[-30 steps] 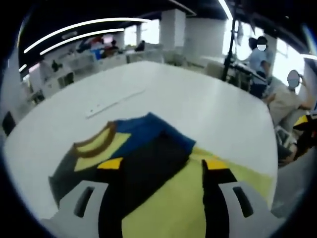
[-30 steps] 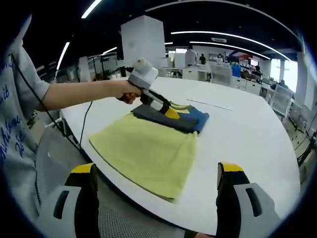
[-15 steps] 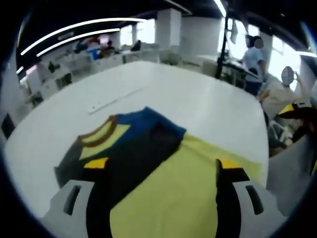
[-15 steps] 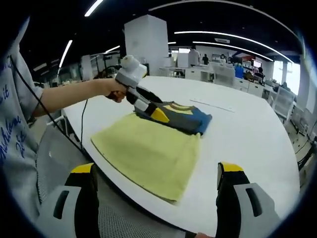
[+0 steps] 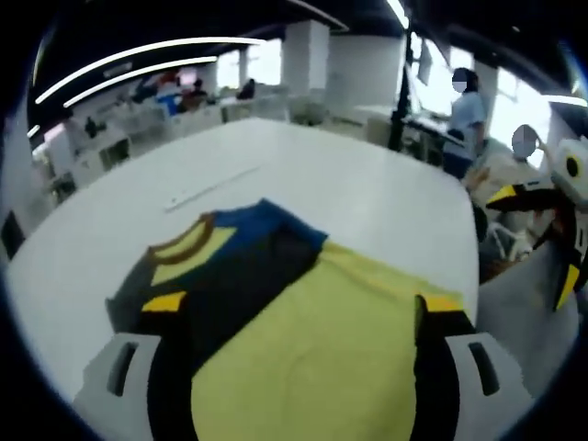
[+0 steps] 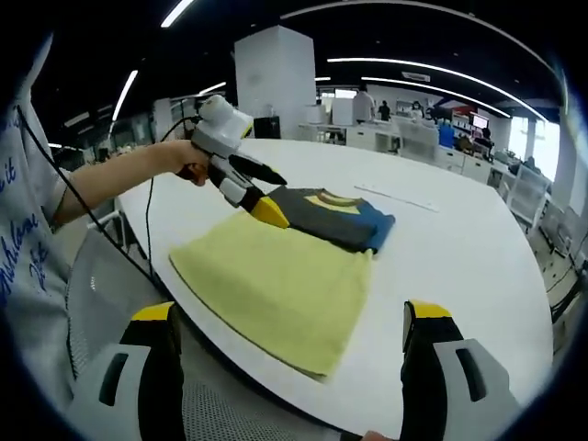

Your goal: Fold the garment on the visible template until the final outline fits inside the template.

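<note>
A folded garment, dark grey and blue with a yellow neck panel, lies on the white table. It overlaps the far edge of a yellow template sheet. My left gripper hovers open above the sheet with nothing between its jaws. From the right gripper view, the left gripper hangs open just above the near corner of the garment, held by a hand. The yellow template sheet spreads toward the table's front edge. My right gripper stands open off the table's edge, away from the cloth.
A thin white strip lies on the table beyond the garment, also the white strip. People stand by desks at the back right. The right gripper appears past the table's right edge. A cable trails from the left arm.
The left gripper has drawn back and lifted off the garment toward the person. The garment stays folded and still. The right gripper has not moved.
</note>
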